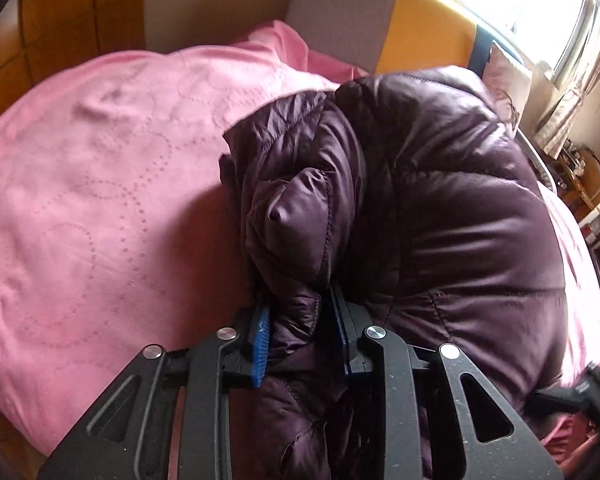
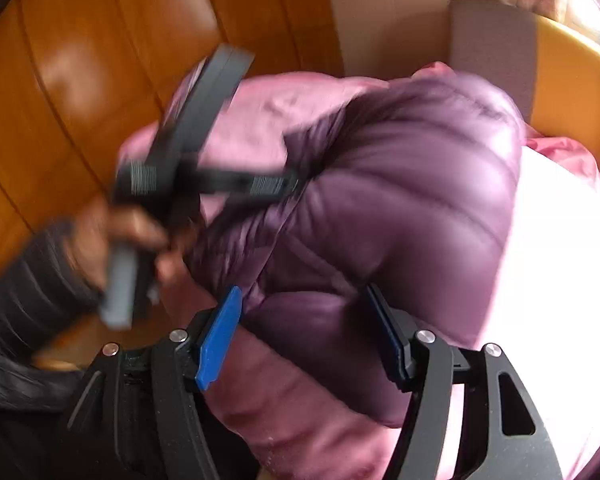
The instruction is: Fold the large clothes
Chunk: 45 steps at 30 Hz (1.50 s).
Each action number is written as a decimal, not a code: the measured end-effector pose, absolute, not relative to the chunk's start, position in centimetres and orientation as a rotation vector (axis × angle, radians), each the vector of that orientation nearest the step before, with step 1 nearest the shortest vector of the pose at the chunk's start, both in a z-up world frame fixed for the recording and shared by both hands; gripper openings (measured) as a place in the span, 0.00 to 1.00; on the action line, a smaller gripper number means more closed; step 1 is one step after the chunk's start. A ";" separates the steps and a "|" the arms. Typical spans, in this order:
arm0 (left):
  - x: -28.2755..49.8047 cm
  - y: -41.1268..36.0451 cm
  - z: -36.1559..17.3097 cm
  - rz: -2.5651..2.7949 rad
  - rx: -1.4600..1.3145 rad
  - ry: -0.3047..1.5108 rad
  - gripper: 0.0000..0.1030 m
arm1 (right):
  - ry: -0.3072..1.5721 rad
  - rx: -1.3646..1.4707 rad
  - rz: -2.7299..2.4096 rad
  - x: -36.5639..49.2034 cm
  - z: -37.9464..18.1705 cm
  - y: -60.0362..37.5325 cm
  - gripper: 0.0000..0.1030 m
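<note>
A dark purple puffer jacket (image 1: 428, 200) lies bunched on a bed with a pink cover (image 1: 100, 184). My left gripper (image 1: 300, 312) is shut on a fold of the jacket at its near edge, cloth pinched between the blue pads (image 1: 260, 340). In the right wrist view, which is blurred by motion, the jacket (image 2: 400, 208) fills the middle. My right gripper (image 2: 304, 308) has its jaws wide apart with the jacket's puffy edge between them. The left gripper and the hand holding it (image 2: 172, 184) show at the jacket's left side.
A grey and yellow headboard (image 1: 380, 24) stands behind the bed. Orange wooden flooring (image 2: 80, 80) lies to the left. A pillow (image 1: 504, 80), a bright window with curtains (image 1: 560, 40) and cluttered shelves (image 1: 584, 200) are at the right.
</note>
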State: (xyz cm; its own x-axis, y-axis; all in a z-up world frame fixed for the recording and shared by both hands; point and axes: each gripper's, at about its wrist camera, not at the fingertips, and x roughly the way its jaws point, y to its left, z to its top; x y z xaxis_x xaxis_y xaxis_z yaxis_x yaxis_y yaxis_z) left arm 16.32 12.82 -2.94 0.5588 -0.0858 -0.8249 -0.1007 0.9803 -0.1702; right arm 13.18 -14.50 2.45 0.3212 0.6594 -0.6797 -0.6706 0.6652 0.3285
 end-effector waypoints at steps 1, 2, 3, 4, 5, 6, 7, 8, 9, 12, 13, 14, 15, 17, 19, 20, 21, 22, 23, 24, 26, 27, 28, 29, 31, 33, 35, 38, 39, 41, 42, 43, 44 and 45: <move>16.0 12.6 -2.7 0.019 -0.194 0.955 0.26 | 0.871 0.035 0.848 14.5 3.2 -15.4 0.65; 15.8 12.5 -2.5 0.024 -0.188 0.939 0.26 | 0.857 0.075 0.810 15.8 3.8 -16.1 0.69; 15.6 12.4 -2.4 0.029 -0.185 0.925 0.26 | 0.838 0.103 0.754 17.6 4.3 -16.6 0.73; 15.4 12.1 -2.3 0.037 -0.182 0.910 0.26 | 0.825 0.118 0.713 19.2 4.5 -16.8 0.73; 15.2 12.1 -2.2 0.042 -0.179 0.898 0.26 | 0.823 0.133 0.684 20.1 4.5 -16.5 0.73; 15.0 12.1 -2.2 0.044 -0.177 0.890 0.26 | 0.835 0.153 0.657 21.4 4.5 -15.3 0.73; 14.9 12.0 -2.1 0.046 -0.172 0.882 0.26 | 0.843 0.162 0.647 22.5 4.3 -14.6 0.72; 15.1 11.9 -2.1 0.046 -0.169 0.878 0.26 | 0.848 0.161 0.633 23.2 4.0 -13.8 0.73; 14.9 11.8 -2.1 0.046 -0.169 0.874 0.26 | 0.856 0.149 0.612 24.4 3.5 -12.8 0.73; 14.9 11.7 -2.4 0.042 -0.170 0.864 0.26 | 0.906 0.103 0.567 26.9 2.3 -10.4 0.73; 14.9 11.8 -2.4 0.042 -0.171 0.859 0.26 | 0.914 0.078 0.554 27.2 1.7 -9.7 0.73; 14.9 11.8 -2.5 0.042 -0.172 0.856 0.26 | 0.932 0.049 0.540 27.6 0.9 -9.2 0.73; 14.9 11.8 -2.5 0.041 -0.172 0.849 0.26 | 0.943 0.033 0.534 26.8 1.1 -8.8 0.74; 14.8 11.8 -2.7 0.043 -0.173 0.841 0.26 | 0.960 0.018 0.532 27.0 0.4 -8.0 0.77; 14.7 11.8 -2.9 0.045 -0.173 0.832 0.26 | 0.977 0.006 0.534 27.1 -1.0 -6.4 0.80; 14.7 11.8 -3.0 0.044 -0.172 0.829 0.26 | 0.985 -0.002 0.535 27.2 -1.4 -6.3 0.81; 14.7 11.7 -3.0 0.043 -0.171 0.827 0.26 | 0.992 -0.009 0.536 27.1 -1.7 -5.7 0.83; 14.7 11.8 -3.1 0.043 -0.174 0.823 0.26 | 1.000 -0.015 0.535 27.2 -2.1 -5.5 0.84; 14.7 11.8 -3.1 0.044 -0.176 0.822 0.26 | 1.007 -0.020 0.532 27.2 -2.2 -5.0 0.85; 14.6 11.7 -3.2 0.045 -0.177 0.820 0.26 | 1.016 -0.028 0.529 27.4 -2.6 -4.7 0.86; 14.7 11.8 -3.4 0.050 -0.179 0.817 0.26 | 1.029 -0.039 0.524 27.7 -3.3 -4.1 0.87; 14.6 11.8 -3.5 0.052 -0.182 0.816 0.26 | 1.033 -0.041 0.524 27.9 -3.5 -4.0 0.88; 14.7 11.9 -3.6 0.054 -0.187 0.815 0.26 | 1.038 -0.043 0.523 28.0 -3.9 -3.8 0.88; 14.7 11.9 -3.7 0.057 -0.190 0.814 0.26 | 1.045 -0.046 0.520 28.2 -4.2 -3.6 0.89; 14.7 11.9 -3.9 0.062 -0.189 0.814 0.26 | 1.048 -0.054 0.513 28.3 -4.5 -3.5 0.90; 14.7 11.9 -4.0 0.069 -0.194 0.817 0.26 | 1.046 -0.053 0.516 28.2 -4.4 -3.6 0.90; 14.7 11.9 -3.9 0.072 -0.196 0.818 0.26 | 1.043 -0.030 0.531 28.0 -4.0 -4.0 0.90; 14.5 11.7 -3.6 0.080 -0.184 0.814 0.26 | 1.024 0.018 0.565 27.6 -3.1 -5.0 0.92; 14.5 11.6 -3.5 0.082 -0.183 0.813 0.26 | 1.019 0.031 0.574 27.4 -2.8 -5.3 0.93; 14.1 11.6 -3.1 0.114 -0.178 0.805 0.39 | 1.005 0.064 0.592 26.9 -2.0 -6.3 0.95; 13.9 11.9 -3.1 0.128 -0.185 0.800 0.48 | 0.997 0.092 0.605 26.6 -1.5 -7.0 0.97; 13.7 12.2 -3.0 0.138 -0.206 0.800 0.51 | 0.989 0.127 0.617 26.2 -1.0 -7.9 0.98; 13.6 12.5 -3.0 0.143 -0.214 0.803 0.57 | 0.985 0.144 0.620 25.9 -0.7 -8.5 0.98; 13.6 12.7 -3.0 0.154 -0.210 0.803 0.63 | 0.978 0.177 0.619 25.5 -0.4 -9.7 0.98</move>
State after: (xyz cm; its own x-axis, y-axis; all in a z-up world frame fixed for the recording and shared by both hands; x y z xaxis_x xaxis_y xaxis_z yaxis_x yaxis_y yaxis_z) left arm 13.56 12.68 -2.96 0.6854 0.0564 -0.7260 -0.2154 0.9681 -0.1281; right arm 25.47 -9.75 -0.40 0.4037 0.5639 -0.7204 -0.4095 0.8155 0.4089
